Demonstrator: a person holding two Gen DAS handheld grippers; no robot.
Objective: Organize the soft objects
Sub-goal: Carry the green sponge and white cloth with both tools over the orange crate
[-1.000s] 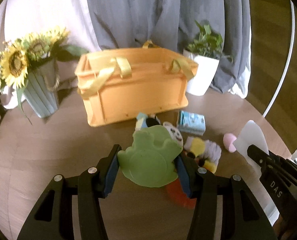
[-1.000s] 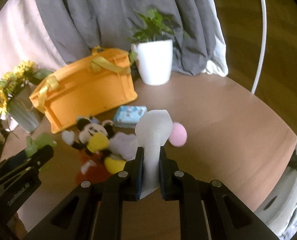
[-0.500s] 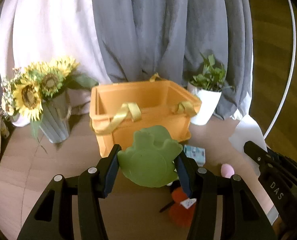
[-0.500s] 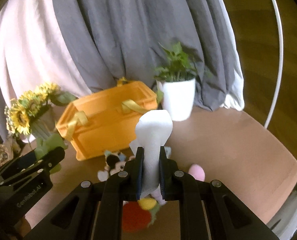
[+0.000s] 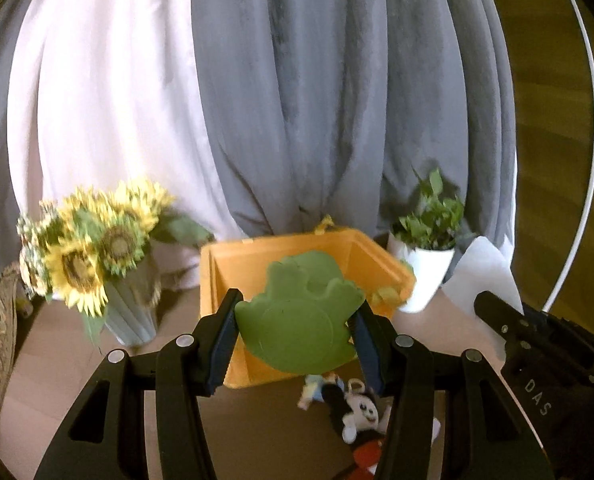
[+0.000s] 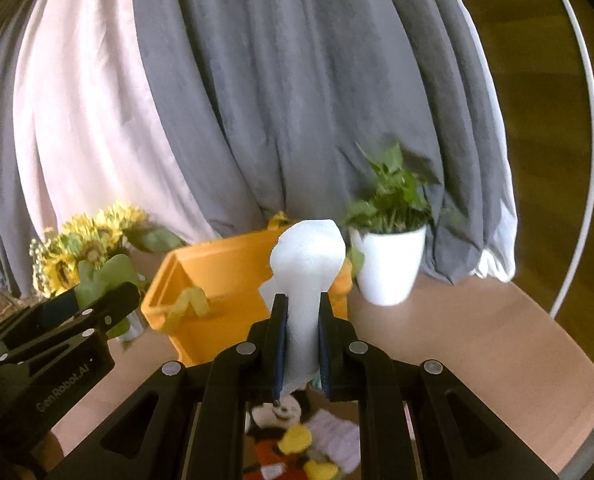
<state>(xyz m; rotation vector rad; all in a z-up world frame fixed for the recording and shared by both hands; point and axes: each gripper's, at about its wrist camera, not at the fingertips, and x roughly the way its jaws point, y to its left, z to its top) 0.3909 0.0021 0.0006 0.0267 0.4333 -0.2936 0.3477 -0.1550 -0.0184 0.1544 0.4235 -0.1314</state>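
While the left gripper (image 5: 297, 330) clamps its fingers on a green toy (image 5: 297, 320), the right gripper (image 6: 301, 344) pinches a white foam piece (image 6: 307, 264), both above the orange basket (image 6: 217, 276)

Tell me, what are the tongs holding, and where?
Left tongs pinch the flat green frog-shaped toy by its sides; right tongs squeeze the white foam piece's lower end.

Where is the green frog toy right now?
The green frog toy is clamped in the left gripper, held up in front of the orange bin, above the mouse plush.
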